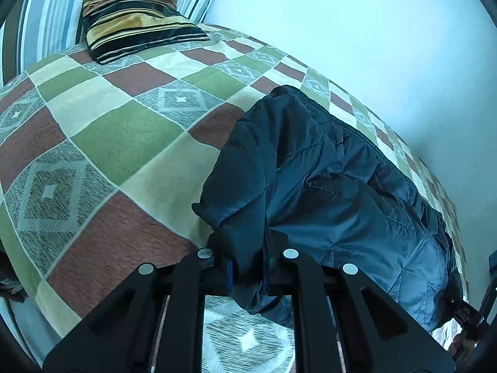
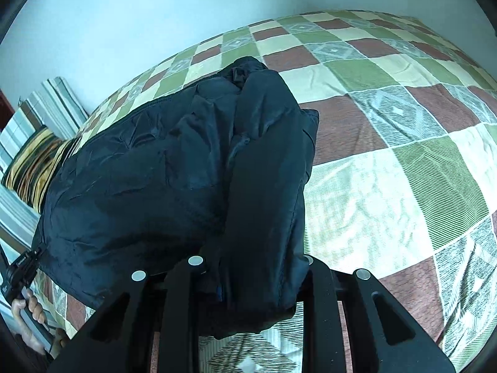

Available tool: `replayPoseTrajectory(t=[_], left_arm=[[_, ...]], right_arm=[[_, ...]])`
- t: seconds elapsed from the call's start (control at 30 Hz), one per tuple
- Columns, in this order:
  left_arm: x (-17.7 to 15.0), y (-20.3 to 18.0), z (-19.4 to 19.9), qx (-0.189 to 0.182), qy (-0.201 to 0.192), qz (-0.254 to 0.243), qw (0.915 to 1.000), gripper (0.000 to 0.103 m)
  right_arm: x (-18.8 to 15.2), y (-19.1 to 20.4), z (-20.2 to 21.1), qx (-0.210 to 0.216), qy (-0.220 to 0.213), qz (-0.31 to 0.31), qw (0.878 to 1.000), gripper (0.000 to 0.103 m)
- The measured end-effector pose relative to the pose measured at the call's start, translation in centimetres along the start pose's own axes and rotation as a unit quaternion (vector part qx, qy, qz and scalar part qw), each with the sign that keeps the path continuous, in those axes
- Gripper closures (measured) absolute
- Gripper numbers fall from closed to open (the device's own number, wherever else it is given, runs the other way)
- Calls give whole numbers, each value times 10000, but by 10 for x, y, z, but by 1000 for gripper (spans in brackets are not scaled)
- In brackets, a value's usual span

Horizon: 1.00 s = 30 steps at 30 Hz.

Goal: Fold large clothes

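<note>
Gripping the dark quilted jacket [image 1: 326,186] at its near edge, my left gripper [image 1: 248,267] and right gripper [image 2: 251,279] each pinch fabric. It lies bunched on the checked bedspread [image 1: 93,143], striped cushion [image 1: 133,9] at eleven o'clock. Folding looks partly done; final tidy fold remains.

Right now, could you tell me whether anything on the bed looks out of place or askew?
Nothing stands out. The dark quilted jacket is bunched and creased, held at both ends by the left gripper and right gripper over the checked bedspread.
</note>
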State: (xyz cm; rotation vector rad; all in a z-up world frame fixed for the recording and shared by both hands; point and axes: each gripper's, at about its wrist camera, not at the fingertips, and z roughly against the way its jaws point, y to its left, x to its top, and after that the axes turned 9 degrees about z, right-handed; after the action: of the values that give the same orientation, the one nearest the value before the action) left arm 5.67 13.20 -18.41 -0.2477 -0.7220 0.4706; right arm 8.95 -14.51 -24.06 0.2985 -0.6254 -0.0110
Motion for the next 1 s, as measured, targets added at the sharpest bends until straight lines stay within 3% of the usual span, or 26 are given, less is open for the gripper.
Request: replayPoseTrajectory(t=[0.23, 0.37, 0.53, 0.63, 0.8, 1.0], left_arm=[[2, 2, -3, -25, 120, -273, 9996, 89], [5, 8, -2, -125, 216, -178, 9995, 78], [10, 19, 8, -274, 335, -88, 9990, 68], [12, 20, 16, -193, 264, -199, 9993, 61], [21, 18, 26, -92, 97, -412, 9991, 52], [31, 22, 20, -132, 221, -252, 9994, 50]], right_arm=[[5, -5, 5, -108, 71, -210, 9997, 65], [8, 0, 24, -405, 11, -155, 9991, 63], [14, 23, 56, -945, -514, 144, 9941, 63], [21, 45, 61, -727, -689, 399, 9942, 63], [30, 100, 25, 62, -358, 783, 9963, 65], [48, 159, -12, 138, -368, 1161, 9925, 66]])
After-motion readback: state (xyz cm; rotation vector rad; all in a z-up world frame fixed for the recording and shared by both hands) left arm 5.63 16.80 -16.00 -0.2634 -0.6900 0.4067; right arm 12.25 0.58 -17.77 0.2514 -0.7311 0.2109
